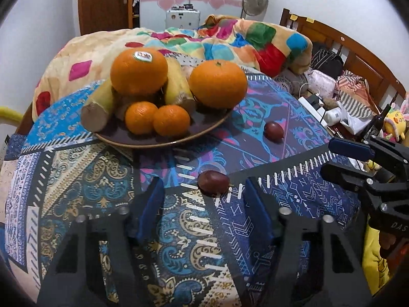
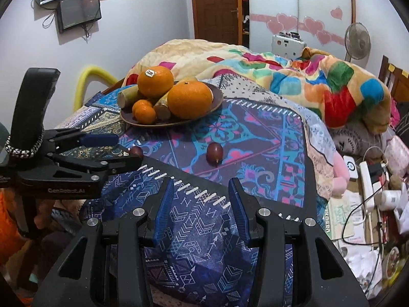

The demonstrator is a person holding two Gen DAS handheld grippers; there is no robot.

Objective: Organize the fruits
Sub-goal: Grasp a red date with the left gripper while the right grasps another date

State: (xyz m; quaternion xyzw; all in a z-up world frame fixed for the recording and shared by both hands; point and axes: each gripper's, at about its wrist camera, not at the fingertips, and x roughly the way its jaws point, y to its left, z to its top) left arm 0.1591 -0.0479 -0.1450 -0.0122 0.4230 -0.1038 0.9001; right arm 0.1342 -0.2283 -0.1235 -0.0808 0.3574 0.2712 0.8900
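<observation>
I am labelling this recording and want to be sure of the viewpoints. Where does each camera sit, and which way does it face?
Left wrist: sits on the left tool, looking forward over the patterned cloth at the near purple fruit and the plate of oranges; its own open blue fingers show, with the right tool at the right edge.
Right wrist: sits on the right tool, facing the far purple fruit and the plate; the left tool shows at left.
Shared: plate, both purple fruits, cloth, blanket.

Both hand-held grippers (image 1: 204,197) (image 2: 202,199) agape, empty
</observation>
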